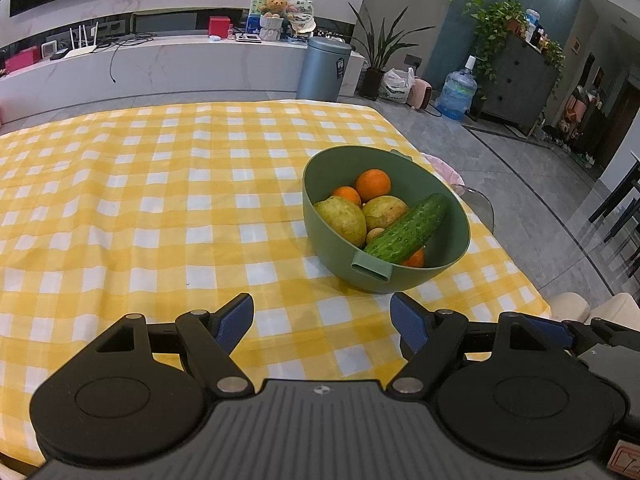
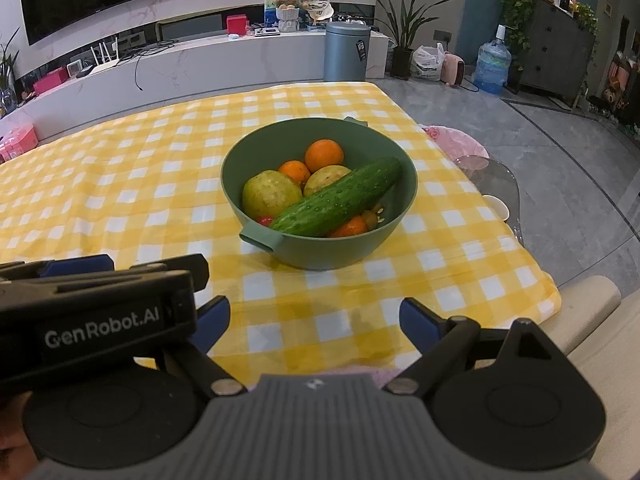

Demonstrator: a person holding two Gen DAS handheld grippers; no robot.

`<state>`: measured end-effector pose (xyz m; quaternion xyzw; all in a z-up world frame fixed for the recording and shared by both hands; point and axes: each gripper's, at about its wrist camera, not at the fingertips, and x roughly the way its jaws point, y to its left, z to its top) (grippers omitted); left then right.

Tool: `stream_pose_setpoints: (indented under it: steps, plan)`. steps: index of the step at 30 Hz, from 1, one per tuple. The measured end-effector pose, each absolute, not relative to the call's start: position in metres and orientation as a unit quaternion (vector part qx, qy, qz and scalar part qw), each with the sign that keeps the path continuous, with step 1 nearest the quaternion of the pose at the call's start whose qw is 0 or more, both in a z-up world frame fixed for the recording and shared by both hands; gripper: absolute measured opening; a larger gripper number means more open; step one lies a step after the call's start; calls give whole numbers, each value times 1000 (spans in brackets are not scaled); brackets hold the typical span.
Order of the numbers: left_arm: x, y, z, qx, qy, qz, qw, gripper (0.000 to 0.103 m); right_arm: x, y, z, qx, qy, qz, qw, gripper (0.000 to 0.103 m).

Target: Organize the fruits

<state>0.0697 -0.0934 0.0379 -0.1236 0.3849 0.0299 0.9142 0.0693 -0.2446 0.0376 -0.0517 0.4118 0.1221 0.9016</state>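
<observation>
Two tools wait short of a filled green bowl (image 2: 320,248).

Both the left tool (image 1: 322,320) and the right tool (image 2: 314,320) stand with jaws apart, gripping nothing, above the checked table (image 1: 140,200) just on the near side of the bowl. Inside the bowl, a cucumber (image 2: 336,200) lies slanted across pears (image 2: 272,194) and oranges (image 2: 324,155).

Both grippers tilt downward side by side, the left gripper (image 1: 322,320) and the right gripper (image 2: 314,320) each with blue-padded jaws spread wide and nothing between them.
</observation>
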Motion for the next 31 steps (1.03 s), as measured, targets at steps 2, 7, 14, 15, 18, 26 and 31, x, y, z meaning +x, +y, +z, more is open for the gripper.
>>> stream_pose_setpoints:
  steps: [2,7,14,15,18,26,31]
  plan:
    - [70,-94,38,-123,386,31,914,91,69,-244,38,-54,411,121,902,88]
    - [69,-95,38,-122,383,33,915,91,70,-244,38,-55,413,121,901,88]
    - [67,-95,40,-121,379,38,917,91,70,-243,39,-53,413,125,900,88]
    - [66,-95,40,-121,378,40,917,91,69,-243,39,-53,412,126,901,87]
    - [65,-96,40,-121,379,41,917,91,68,-243,40,-55,409,128,902,87]
    - [64,-94,42,-123,378,36,917,91,68,-243,41,-53,408,130,902,87]
    - [65,-94,41,-123,378,36,917,91,67,-241,42,-53,408,131,902,87]
